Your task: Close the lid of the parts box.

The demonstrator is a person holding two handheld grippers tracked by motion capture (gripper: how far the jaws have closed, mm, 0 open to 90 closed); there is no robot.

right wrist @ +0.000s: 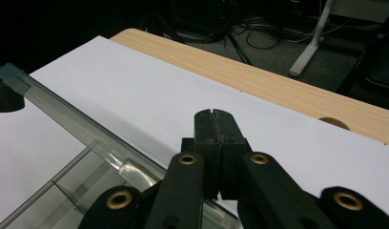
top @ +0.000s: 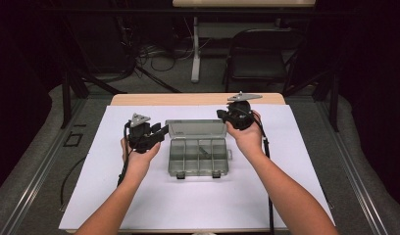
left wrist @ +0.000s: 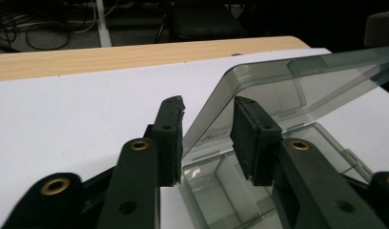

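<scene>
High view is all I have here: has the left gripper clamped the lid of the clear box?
Observer: No. The left gripper view shows the left gripper with its jaws open, one on each side of the raised lid.
Operator: And the right gripper?
Observer: The right gripper is shut, with nothing between its jaws.
Operator: Where are its tips?
Observer: Over the white sheet, just past a corner of the box.

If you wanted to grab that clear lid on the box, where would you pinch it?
Probably the lid at its free left edge, coming from the box's left side. It stands tilted up and is thin, so it fits between the left tool's open jaws, which already straddle that edge.
</scene>
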